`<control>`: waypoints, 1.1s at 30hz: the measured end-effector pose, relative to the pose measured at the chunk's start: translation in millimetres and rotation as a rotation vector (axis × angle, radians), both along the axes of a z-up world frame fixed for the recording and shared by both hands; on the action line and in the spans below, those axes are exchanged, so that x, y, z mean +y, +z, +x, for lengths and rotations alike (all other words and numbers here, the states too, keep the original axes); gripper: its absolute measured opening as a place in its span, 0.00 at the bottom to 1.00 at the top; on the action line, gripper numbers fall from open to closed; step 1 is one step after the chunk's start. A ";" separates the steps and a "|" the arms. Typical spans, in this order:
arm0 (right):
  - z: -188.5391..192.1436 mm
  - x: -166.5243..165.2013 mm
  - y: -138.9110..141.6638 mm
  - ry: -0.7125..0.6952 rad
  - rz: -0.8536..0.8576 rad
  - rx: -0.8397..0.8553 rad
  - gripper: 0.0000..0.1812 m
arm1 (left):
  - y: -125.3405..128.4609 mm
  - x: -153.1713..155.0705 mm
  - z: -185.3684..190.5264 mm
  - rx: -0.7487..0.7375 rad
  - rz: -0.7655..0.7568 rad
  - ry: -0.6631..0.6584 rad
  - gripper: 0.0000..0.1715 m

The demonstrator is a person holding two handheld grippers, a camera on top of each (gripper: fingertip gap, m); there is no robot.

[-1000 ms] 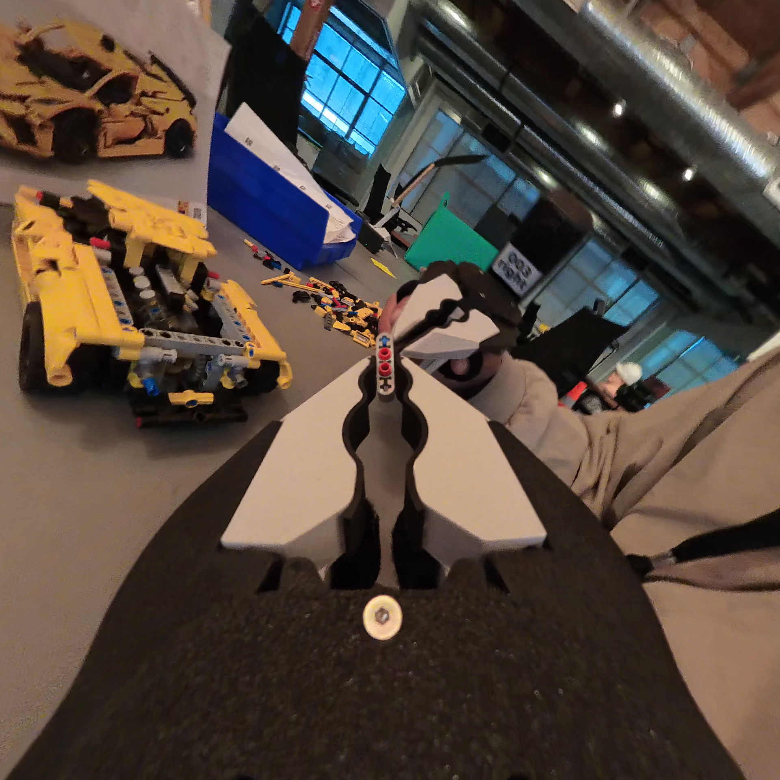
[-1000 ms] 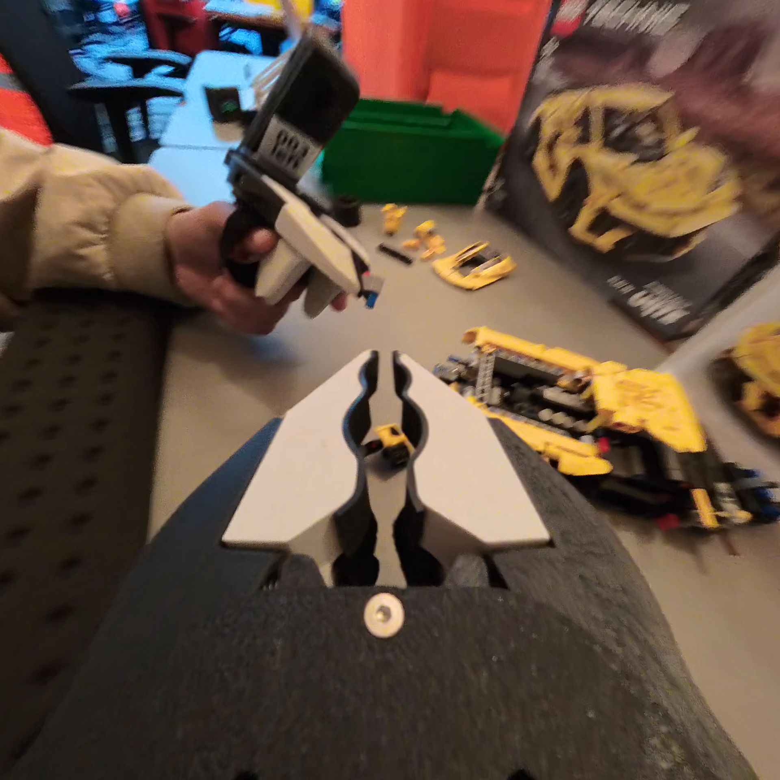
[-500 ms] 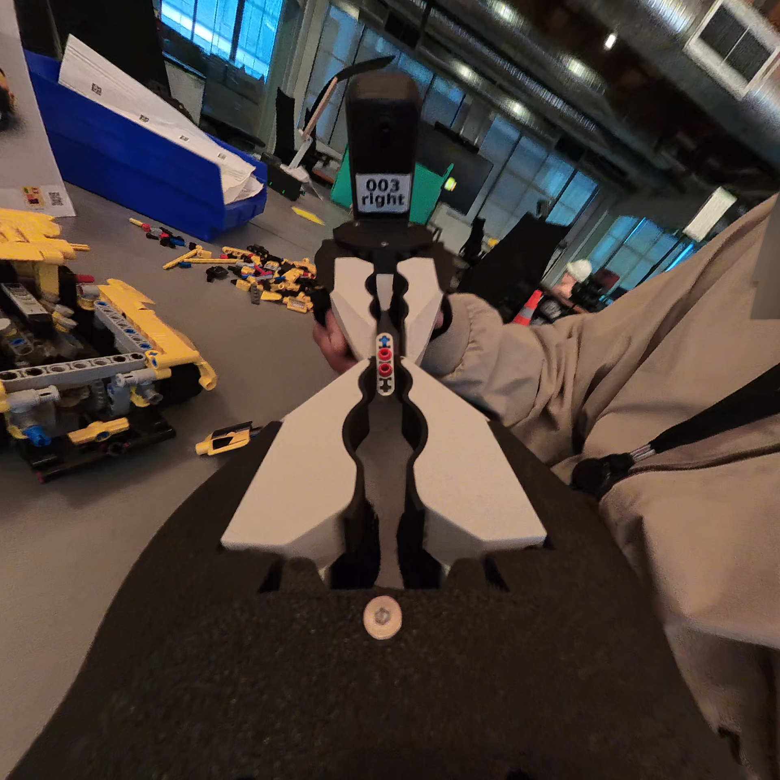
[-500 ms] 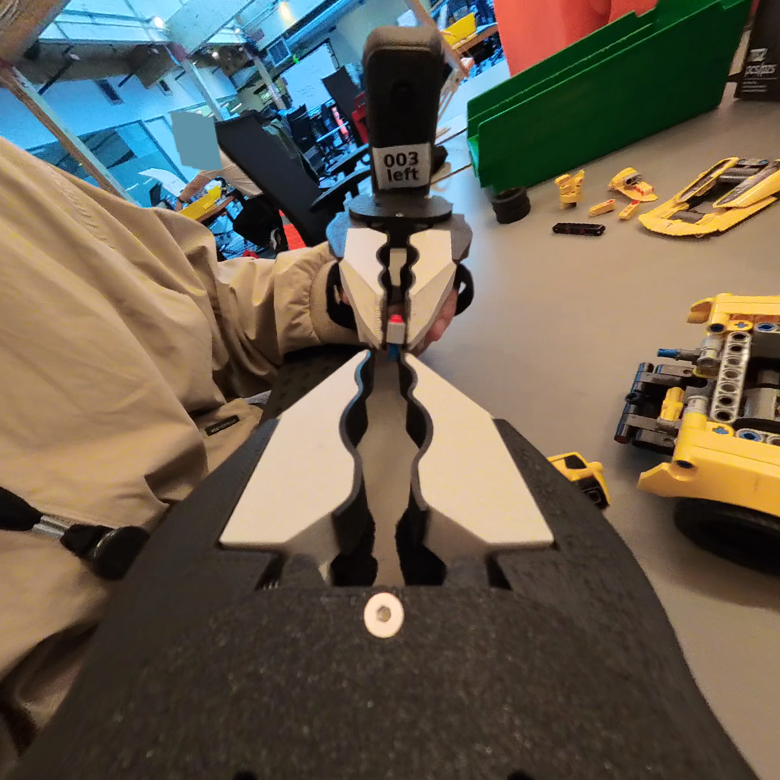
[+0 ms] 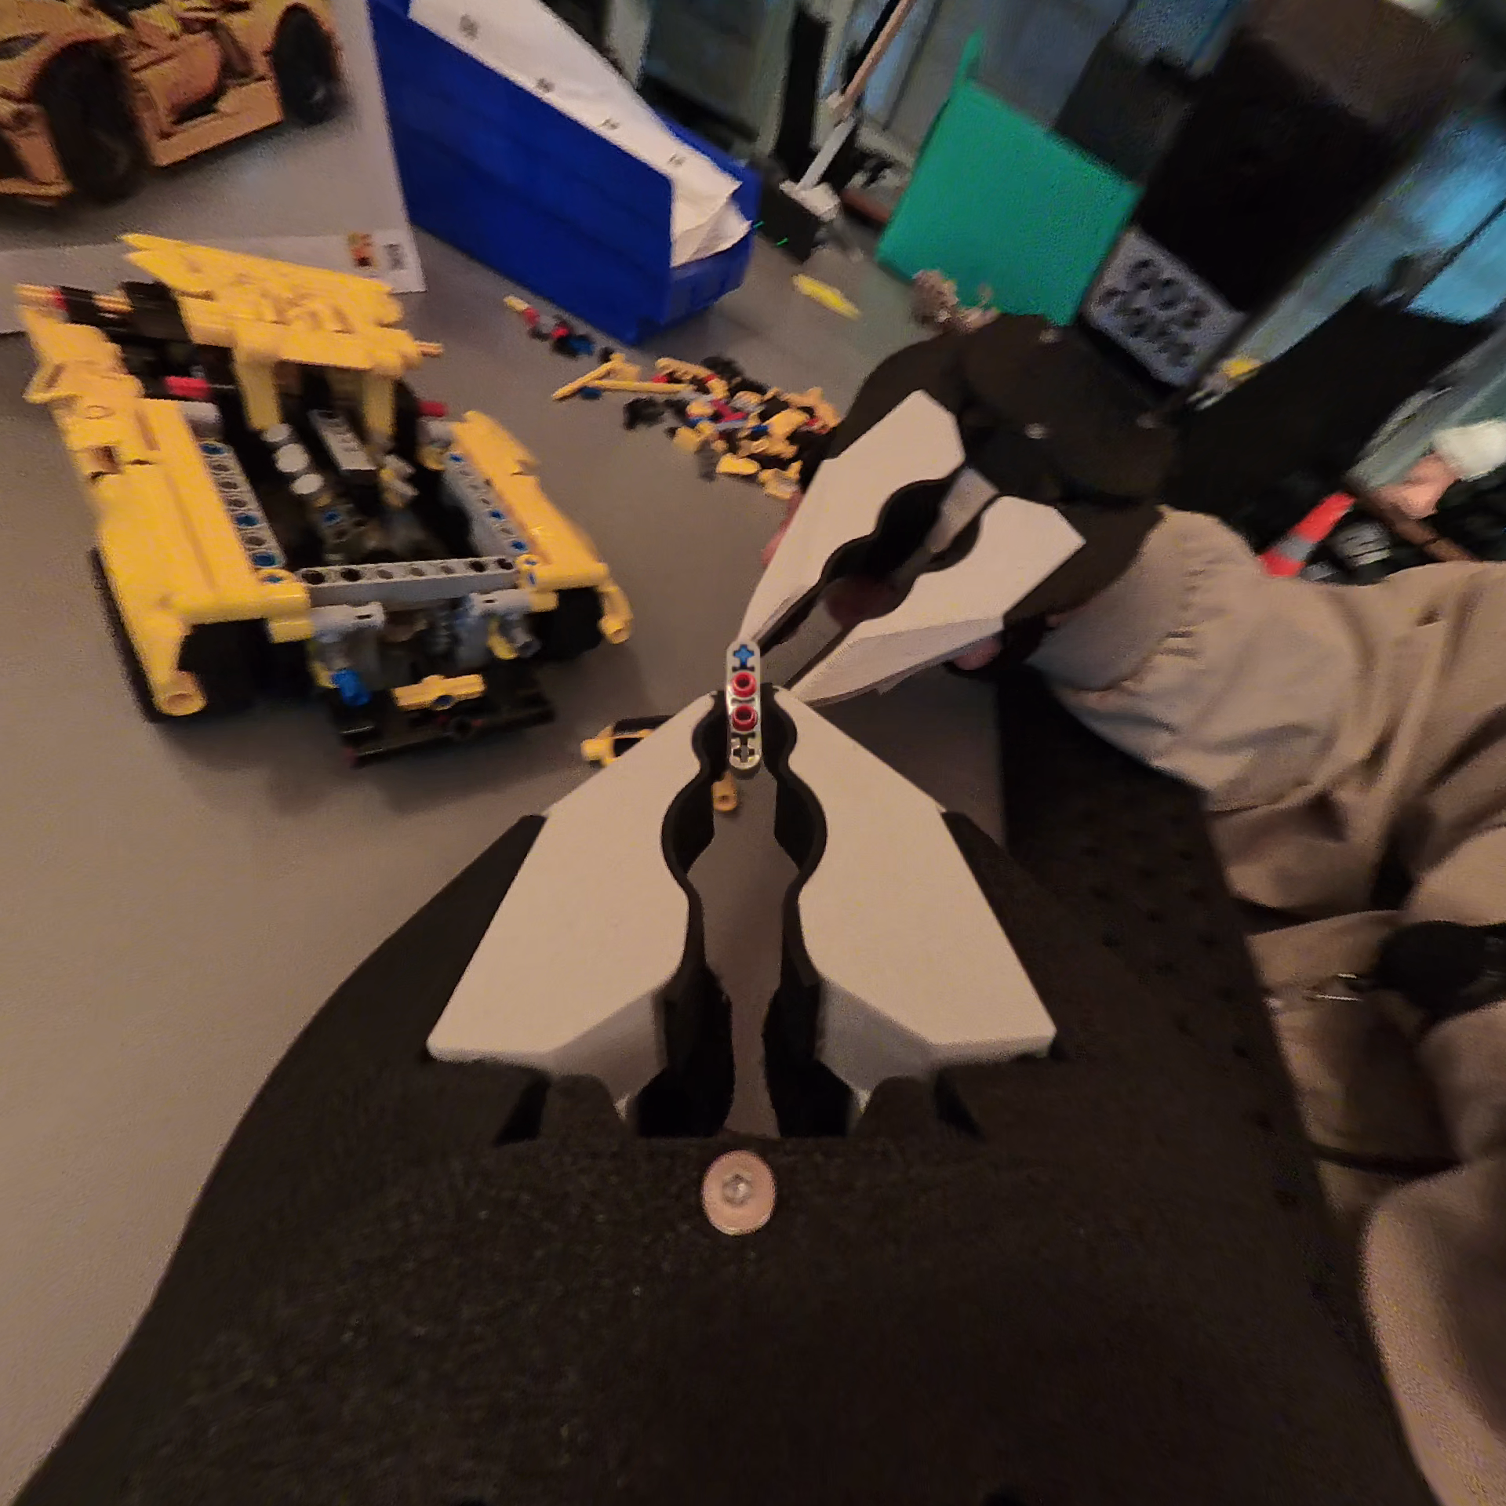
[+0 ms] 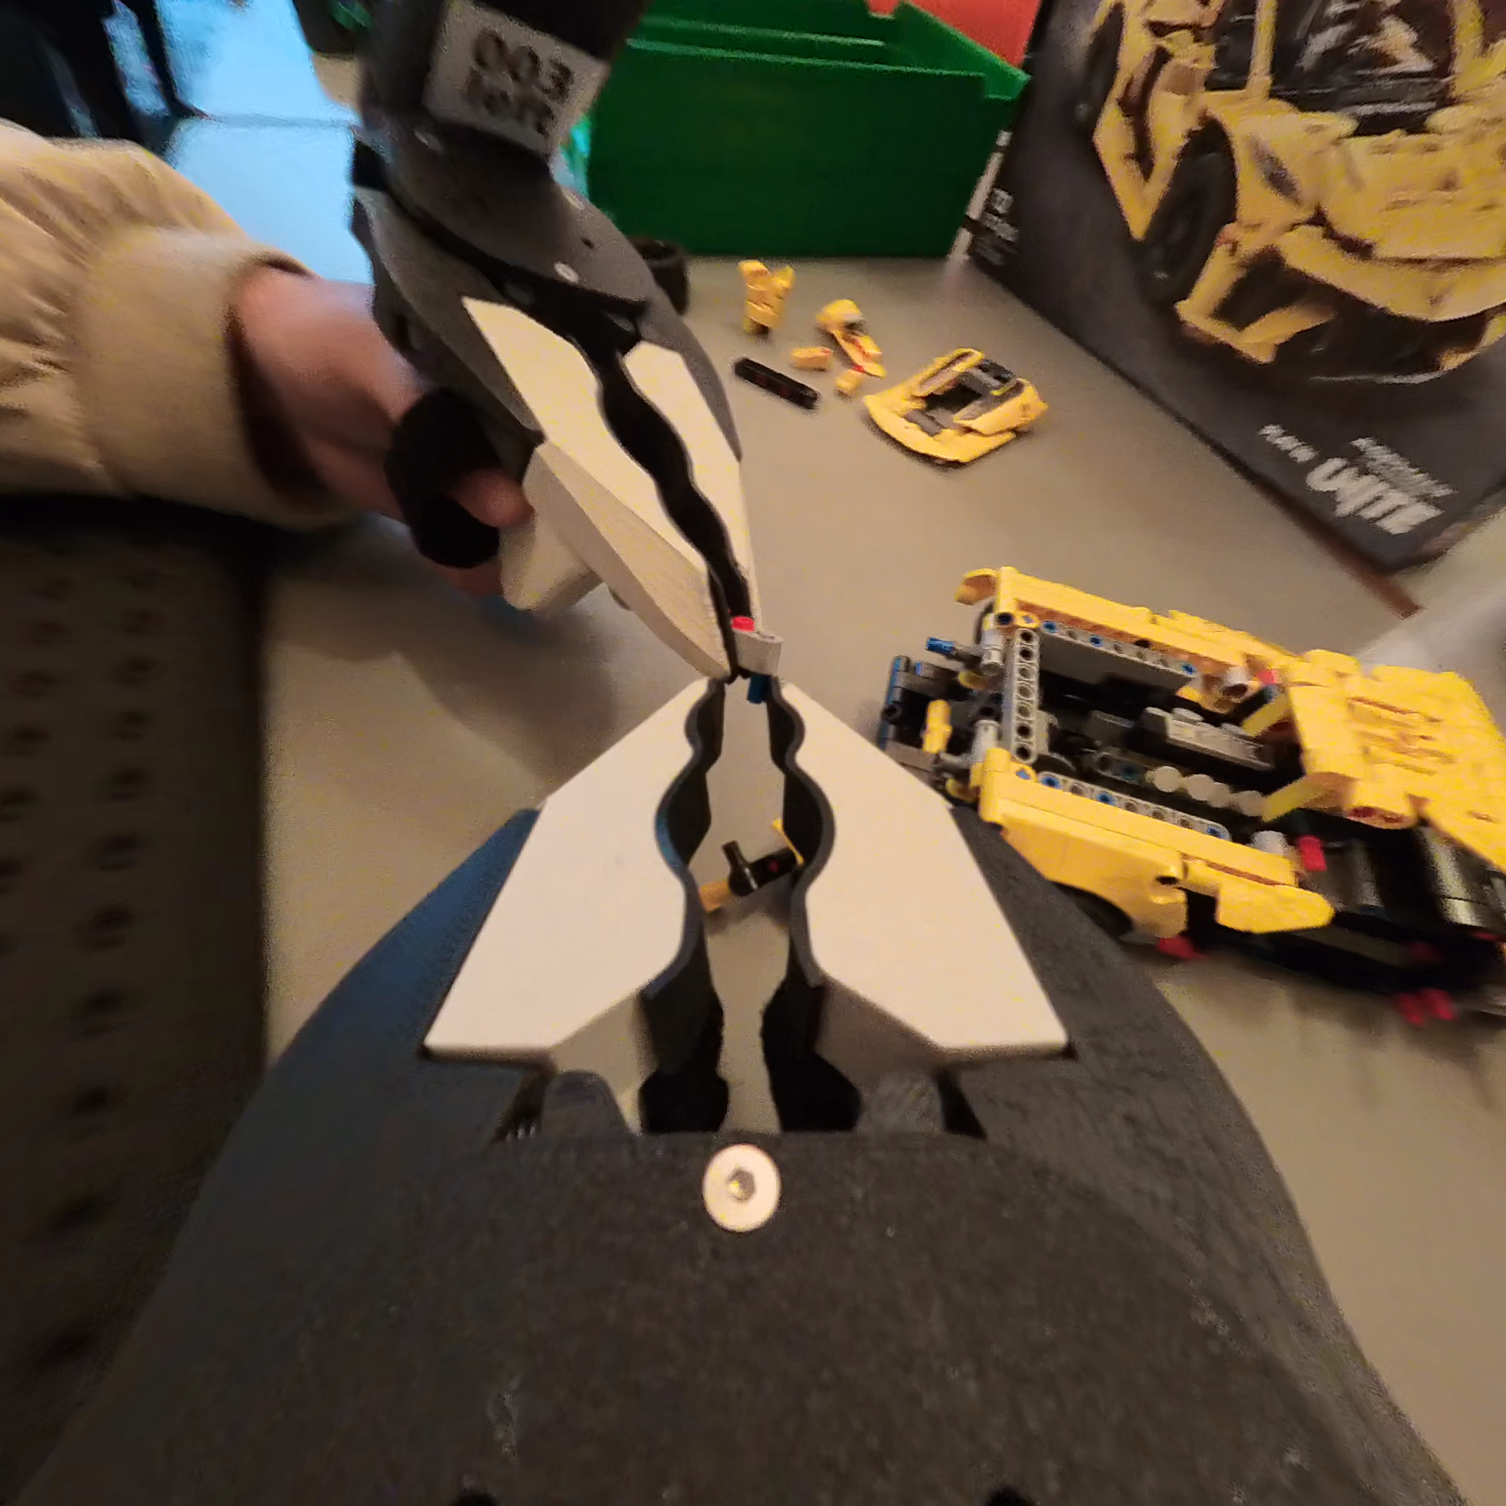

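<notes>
My left gripper (image 5: pixel 743 705) is shut on a small grey beam (image 5: pixel 743 717) that carries two red pins and a blue pin (image 5: pixel 742 653) at its far end. My right gripper (image 5: pixel 778 664) comes in from the upper right, slightly open, its tips at that blue end. In the right wrist view my right gripper (image 6: pixel 746 693) has the blue pin (image 6: pixel 756 691) between its tips. There the left gripper (image 6: pixel 737 652) reaches down from the upper left with the beam (image 6: pixel 762 649). Both are held above the grey table.
A part-built yellow toy car (image 5: pixel 244 521) stands on the table, also in the right wrist view (image 6: pixel 1182 782). A small yellow-and-black piece (image 6: pixel 750 872) lies under the grippers. Loose pieces (image 5: pixel 733 416), a blue bin (image 5: pixel 554 179), a green bin (image 6: pixel 782 147), the set's box (image 6: pixel 1263 244). Less than 4 cm separates the two grippers' tips.
Half a second ago the grippers faced each other head-on and pointed level. Now both tilt down toward the table and meet at an angle. The left still holds the beam.
</notes>
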State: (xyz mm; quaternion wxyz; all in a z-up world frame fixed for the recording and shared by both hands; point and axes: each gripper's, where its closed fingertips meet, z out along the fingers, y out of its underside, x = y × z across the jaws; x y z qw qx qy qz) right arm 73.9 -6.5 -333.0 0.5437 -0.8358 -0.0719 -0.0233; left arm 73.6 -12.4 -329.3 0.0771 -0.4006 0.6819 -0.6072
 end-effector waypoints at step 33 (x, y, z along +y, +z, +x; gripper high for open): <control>5.3 7.2 38.9 -0.183 0.195 -0.277 0.09 | 42.4 7.2 -2.0 0.225 -0.646 -0.107 0.03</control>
